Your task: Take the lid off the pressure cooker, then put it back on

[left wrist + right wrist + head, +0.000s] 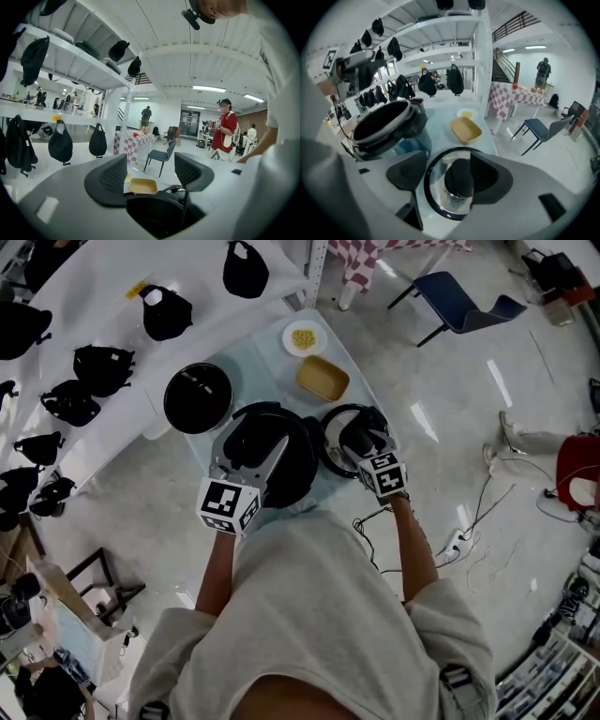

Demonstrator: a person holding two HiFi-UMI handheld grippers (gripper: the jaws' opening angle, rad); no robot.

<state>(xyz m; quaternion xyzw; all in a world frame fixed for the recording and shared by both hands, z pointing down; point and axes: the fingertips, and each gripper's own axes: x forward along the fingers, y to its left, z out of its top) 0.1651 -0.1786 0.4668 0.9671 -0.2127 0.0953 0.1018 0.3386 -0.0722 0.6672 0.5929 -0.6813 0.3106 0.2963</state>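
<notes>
The black pressure cooker (pixel 281 460) stands uncovered in the middle of the small pale-blue table (pixel 361 381); its open mouth shows in the right gripper view (pixel 384 123). Its glass lid (pixel 330 454) with a black rim lies flat on the table just right of the cooker. My right gripper (pixel 364 442) is open around the lid's black knob (pixel 459 179); the right finger is close against it and the left stands clear. My left gripper (pixel 270 454) hovers over the cooker's near side, open with nothing between its fingers (pixel 115 176); the cooker's dark body (pixel 154 213) fills the space below.
A black round pot (pixel 198 397) sits left of the cooker. Behind are a yellow tray (pixel 322 379) and a white plate of yellow food (pixel 304 337). White shelving with black bags (pixel 103 367) runs along the left. A blue chair (pixel 459 298) and floor cables (pixel 469 540) lie to the right.
</notes>
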